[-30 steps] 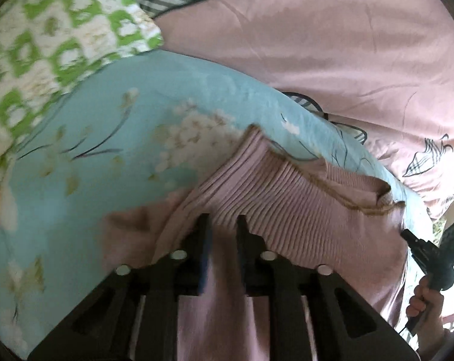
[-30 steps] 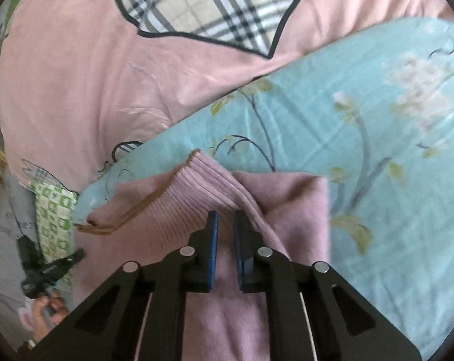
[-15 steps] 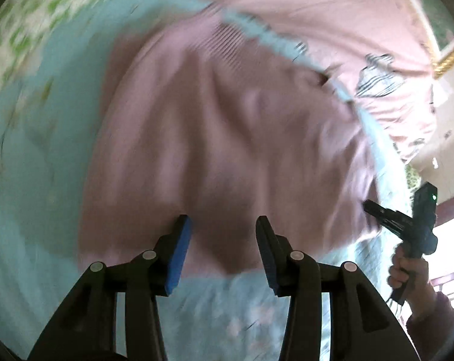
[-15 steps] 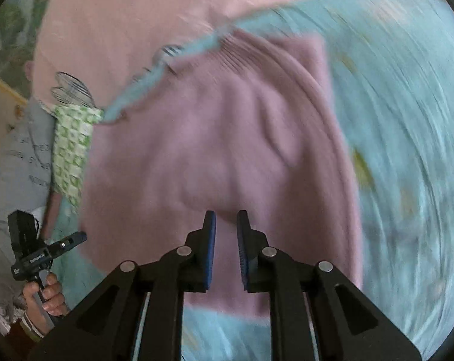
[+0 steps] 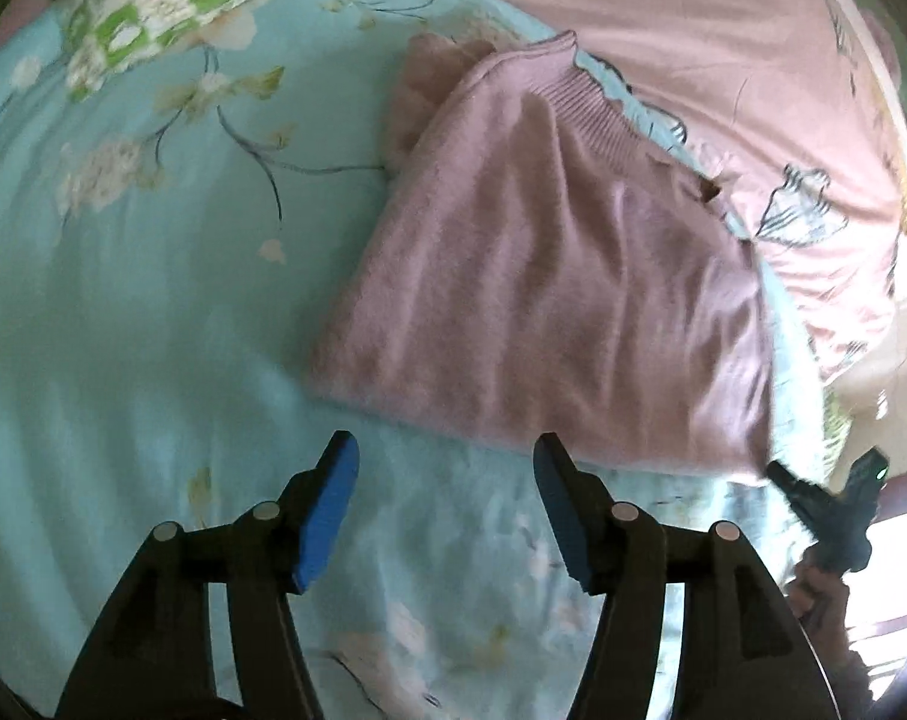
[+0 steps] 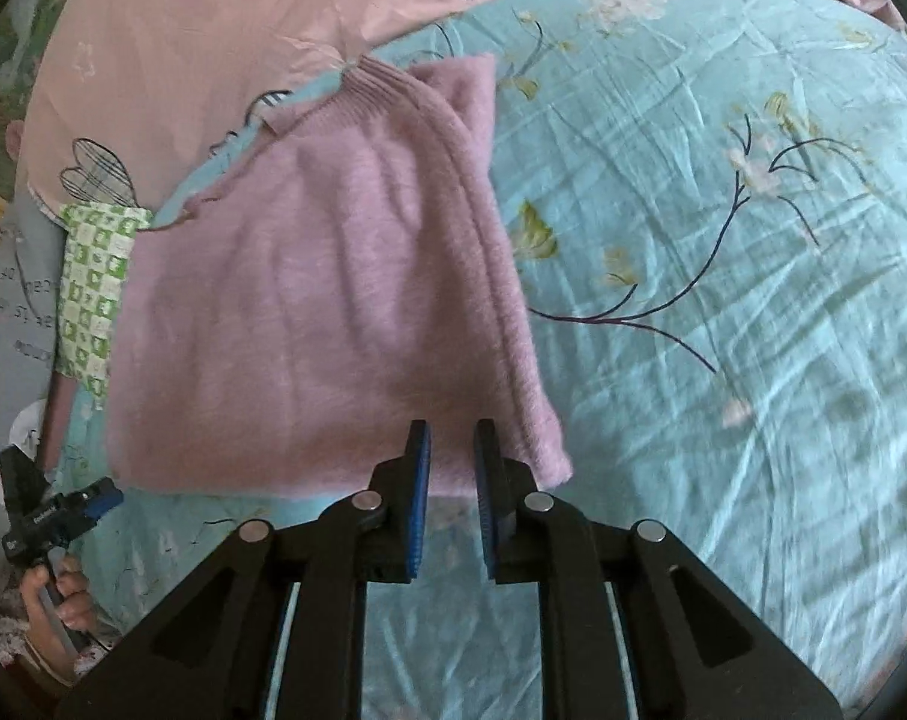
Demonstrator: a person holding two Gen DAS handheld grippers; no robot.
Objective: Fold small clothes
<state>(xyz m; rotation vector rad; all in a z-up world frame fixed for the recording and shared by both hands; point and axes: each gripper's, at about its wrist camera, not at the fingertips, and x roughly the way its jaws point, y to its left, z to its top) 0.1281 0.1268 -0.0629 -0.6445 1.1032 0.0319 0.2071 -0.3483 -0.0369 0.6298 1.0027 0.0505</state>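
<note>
A folded pink knit sweater [image 5: 549, 276] lies on the light blue floral sheet [image 5: 153, 300], ribbed hem at the far end. My left gripper [image 5: 444, 450] is open and empty, just short of the sweater's near edge. In the right wrist view the sweater [image 6: 309, 312] lies ahead and left. My right gripper [image 6: 452, 438] has its jaws slightly apart with nothing between them, its tips at the sweater's near right corner. The left gripper [image 6: 108, 495] shows at the left edge there, and the right gripper [image 5: 813, 489] shows at the right edge of the left wrist view.
A pink quilt [image 5: 723, 42] with plaid patches lies beyond the sweater. A green and white checked cloth [image 5: 171, 6] lies at the far left, and it also shows in the right wrist view [image 6: 93, 288]. The blue sheet [image 6: 723, 270] stretches to the right.
Both grippers let go of the sweater's ribbed hem and pulled back to its near edge. The left jaws opened wide; the right jaws opened a little. The sweater now lies flat.
</note>
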